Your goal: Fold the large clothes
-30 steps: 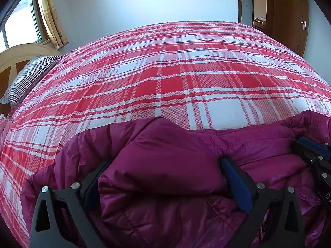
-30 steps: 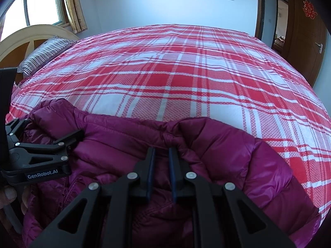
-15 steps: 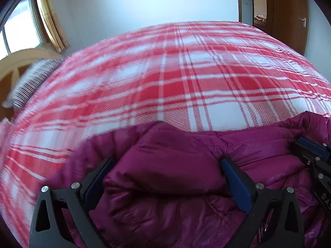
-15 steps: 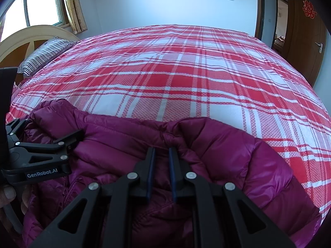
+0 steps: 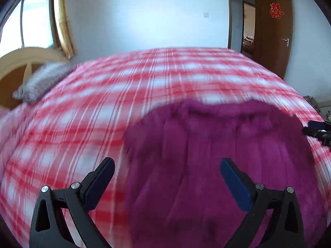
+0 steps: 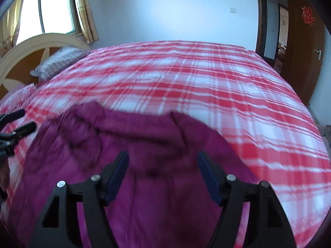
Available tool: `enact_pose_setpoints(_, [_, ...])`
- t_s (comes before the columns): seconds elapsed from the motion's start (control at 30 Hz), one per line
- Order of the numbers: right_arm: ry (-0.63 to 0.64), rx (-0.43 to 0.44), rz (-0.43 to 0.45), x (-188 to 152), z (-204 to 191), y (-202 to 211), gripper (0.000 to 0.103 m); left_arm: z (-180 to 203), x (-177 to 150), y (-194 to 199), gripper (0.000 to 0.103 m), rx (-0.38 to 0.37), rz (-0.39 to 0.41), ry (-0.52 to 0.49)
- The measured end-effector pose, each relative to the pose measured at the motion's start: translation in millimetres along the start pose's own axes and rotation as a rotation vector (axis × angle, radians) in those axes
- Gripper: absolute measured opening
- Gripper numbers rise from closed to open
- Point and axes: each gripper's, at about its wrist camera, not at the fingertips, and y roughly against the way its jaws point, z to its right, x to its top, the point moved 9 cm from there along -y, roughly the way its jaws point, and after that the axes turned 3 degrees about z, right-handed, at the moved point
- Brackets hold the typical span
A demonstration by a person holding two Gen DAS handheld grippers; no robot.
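A magenta puffer jacket [image 5: 217, 165] lies flat on the red and white plaid bed [image 5: 93, 107]; it also shows in the right wrist view [image 6: 144, 165]. My left gripper [image 5: 167, 169] is open and empty, raised above the jacket's left edge. My right gripper [image 6: 163, 163] is open and empty, raised above the jacket's middle. The left gripper's tips show at the left edge of the right wrist view [image 6: 18, 122]. The right gripper's tips show at the right edge of the left wrist view [image 5: 316, 130]. Both views are blurred by motion.
A striped pillow [image 6: 60, 62] lies by the wooden headboard [image 6: 24, 55] at the far left. A window with yellow curtains [image 6: 84, 10] is behind it. A brown door [image 5: 275, 31] stands open at the far right.
Both grippers have let go of the jacket and pulled up and back. The right gripper went from shut on the fabric to open. The jacket now lies flat on the bed.
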Motion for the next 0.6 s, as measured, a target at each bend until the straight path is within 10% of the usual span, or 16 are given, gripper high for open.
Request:
enact_pose_setpoints(0.37, [-0.266,0.002,-0.157,-186,20,151,0.075,-53,-183,92,0.102,-0.011,-0.101,0.104])
enact_pose_setpoints(0.6, [-0.383,0.018,-0.168,-251,0,168,0.075,-38,-226,106,0.102,-0.035,-0.113,0.117])
